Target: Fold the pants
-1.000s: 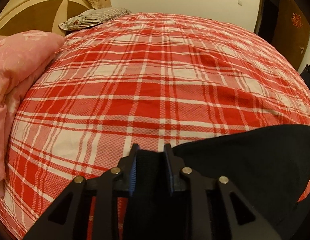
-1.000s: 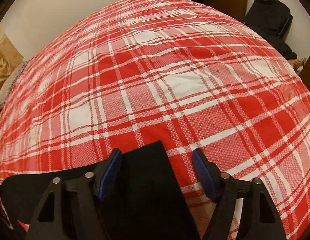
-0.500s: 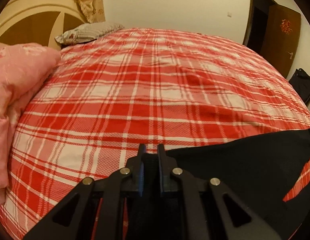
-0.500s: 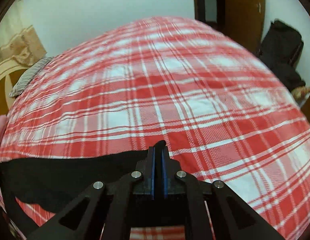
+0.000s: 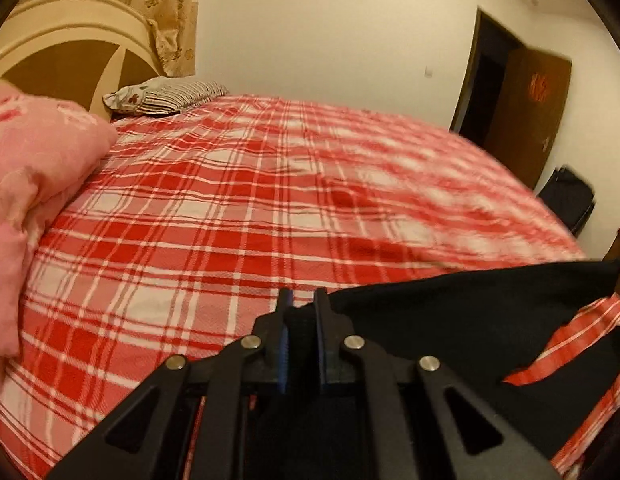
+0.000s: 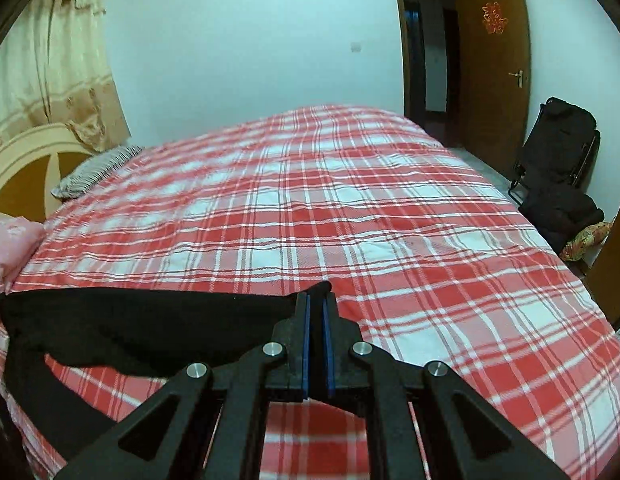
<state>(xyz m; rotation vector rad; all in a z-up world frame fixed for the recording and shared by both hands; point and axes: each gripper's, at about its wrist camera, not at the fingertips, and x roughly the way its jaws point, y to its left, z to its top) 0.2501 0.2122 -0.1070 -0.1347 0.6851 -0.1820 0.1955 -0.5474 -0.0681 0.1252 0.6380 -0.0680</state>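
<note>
Right wrist view: a bed with a red-and-white plaid sheet [image 6: 350,216] fills the frame centre; a brown door [image 6: 494,64] stands open at upper right, a black chair [image 6: 558,152] below it. Black pants [image 6: 149,320] hang stretched at lower left. The right gripper [image 6: 317,308] is clamped on one pants corner. The left gripper [image 5: 301,308] is closed narrow on the pants [image 5: 470,320]; pink quilt [image 5: 33,184] at left.

Red 囍 sign [image 6: 494,19] on brown door [image 6: 490,80].
</note>
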